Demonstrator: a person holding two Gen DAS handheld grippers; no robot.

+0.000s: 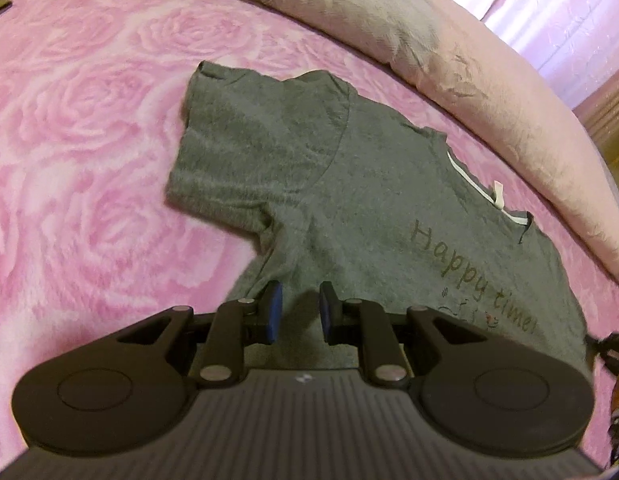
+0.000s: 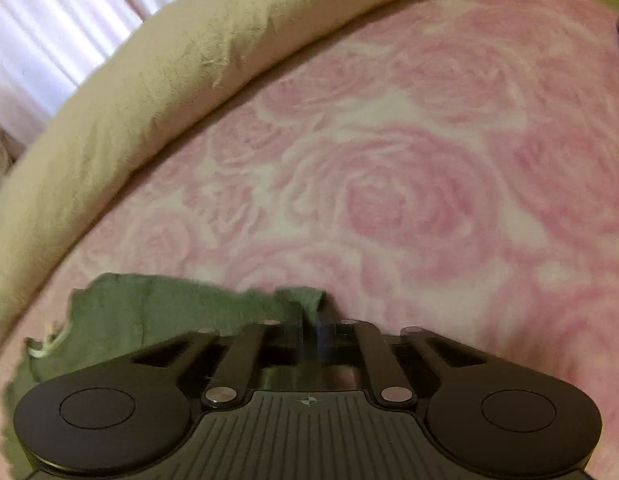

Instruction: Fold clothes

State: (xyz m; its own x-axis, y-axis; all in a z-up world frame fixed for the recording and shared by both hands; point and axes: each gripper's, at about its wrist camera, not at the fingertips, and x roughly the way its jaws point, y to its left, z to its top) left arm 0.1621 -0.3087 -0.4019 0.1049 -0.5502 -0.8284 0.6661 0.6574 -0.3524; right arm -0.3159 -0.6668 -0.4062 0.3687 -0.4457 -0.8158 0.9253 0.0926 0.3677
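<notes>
Grey cotton T-shirt (image 1: 349,200) with "Happy time" print lies front-up on the pink rose-pattern blanket (image 1: 89,140), left sleeve spread flat. Left gripper (image 1: 299,312) spread, holding nothing. Right gripper (image 2: 313,332) pinches the other sleeve edge (blurry). Body folds remain.

Both wrist cams sit low, close over the bed (image 1: 89,140), facing the far bolster (image 1: 449,64). Left cam sees shirt (image 1: 329,184) whole; right cam only its edge. Shared: shirt, bed, bolster.
</notes>
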